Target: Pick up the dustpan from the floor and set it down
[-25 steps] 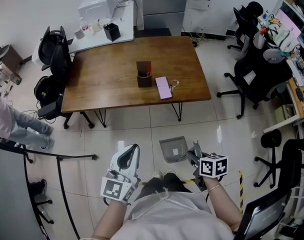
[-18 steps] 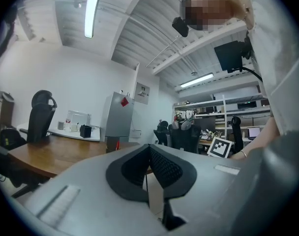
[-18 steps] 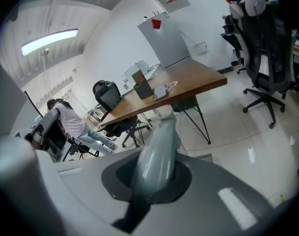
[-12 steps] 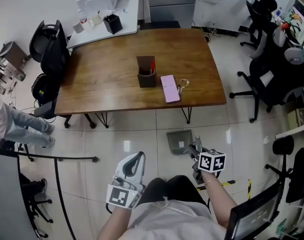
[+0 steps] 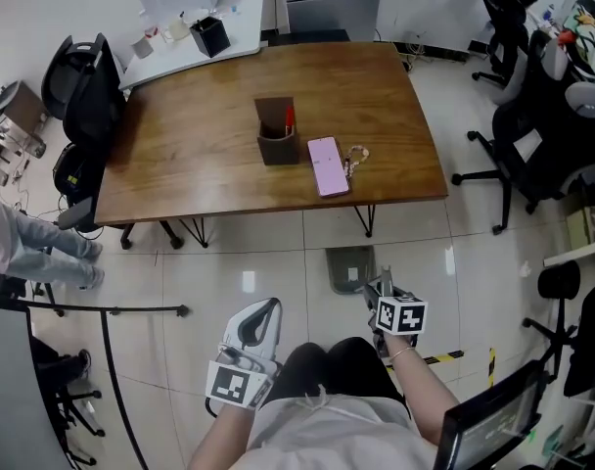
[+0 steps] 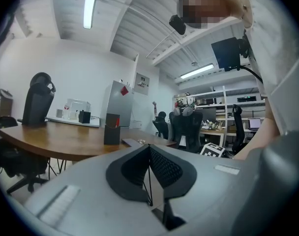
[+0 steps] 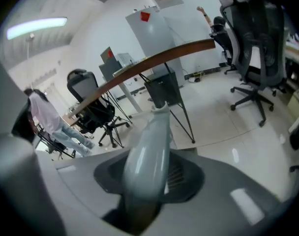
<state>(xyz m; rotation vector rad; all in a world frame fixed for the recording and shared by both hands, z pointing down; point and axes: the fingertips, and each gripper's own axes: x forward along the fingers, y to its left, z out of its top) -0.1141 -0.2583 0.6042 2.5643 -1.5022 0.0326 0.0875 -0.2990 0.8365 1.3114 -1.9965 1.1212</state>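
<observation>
- The grey dustpan (image 5: pixel 348 265) is down on the tiled floor (image 5: pixel 229 272), just in front of the near edge of the wooden table (image 5: pixel 180 155) and close to its black hairpin leg (image 5: pixel 366 218)
- The right gripper (image 5: pixel 384 290) points steeply down at it from the person's side; the dustpan's pale handle (image 7: pixel 148 146) runs up between the fingers, which are opening, with a sliver of ribbed pad (image 7: pixel 176 173) showing beside the handle
- The left gripper (image 5: pixel 255 323) hangs to the left, well apart from the dustpan, pointing roughly level towards the table; its fingers (image 6: pixel 164 168) are pressed together along a thin seam with nothing between them
- On the table stand a brown pen holder (image 5: pixel 276 133), a pink phone (image 5: pixel 327 164) just right of it, and a small bunch of keys (image 5: pixel 354 153) touching the phone's far corner
- Black office chairs (image 5: pixel 523 145) stand to the right; a person in jeans (image 5: pixel 43 248) is at the left edge
</observation>
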